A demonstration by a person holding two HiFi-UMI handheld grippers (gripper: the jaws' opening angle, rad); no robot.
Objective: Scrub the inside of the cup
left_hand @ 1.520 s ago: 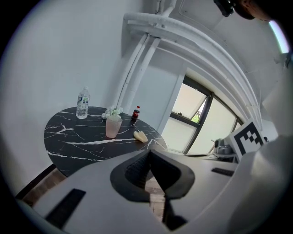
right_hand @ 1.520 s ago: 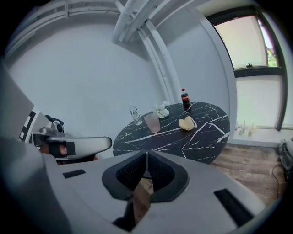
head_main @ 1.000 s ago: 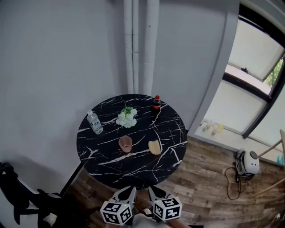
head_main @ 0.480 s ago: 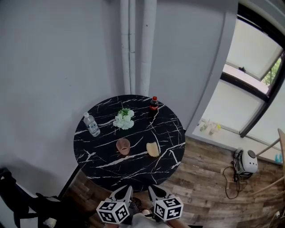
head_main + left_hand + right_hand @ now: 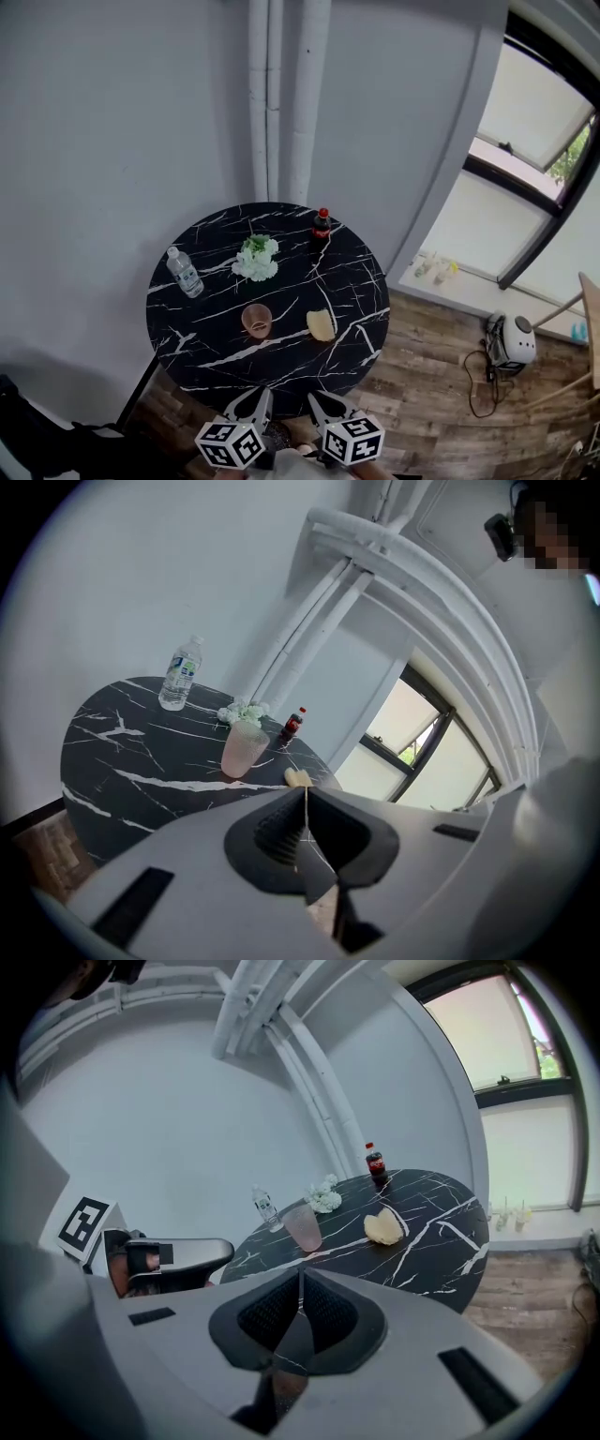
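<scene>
Currently both grippers sit low at the near edge of the head view, short of the round black table (image 5: 211, 345) with white veining, and neither touches anything on it. The left gripper (image 5: 305, 794) has its jaws pressed together with nothing between them. The right gripper (image 5: 300, 1277) is likewise closed and empty. The cup (image 5: 257, 320), a pink translucent tumbler, stands upright near the middle of the table, well apart from both grippers. A yellow sponge (image 5: 321, 325) lies on the tabletop to the cup's right, near it but not touching. A clear water bottle (image 5: 185, 272) stands upright towards the table's left edge. A bunch of white flowers (image 5: 256, 259) lies beyond the cup. A dark soda bottle (image 5: 322, 228) with a red cap stands upright at the far edge. White pipes (image 5: 281, 94) run up the grey wall behind the table. Wooden flooring (image 5: 441, 394) extends to the right, below a dark-framed window (image 5: 534, 122).
</scene>
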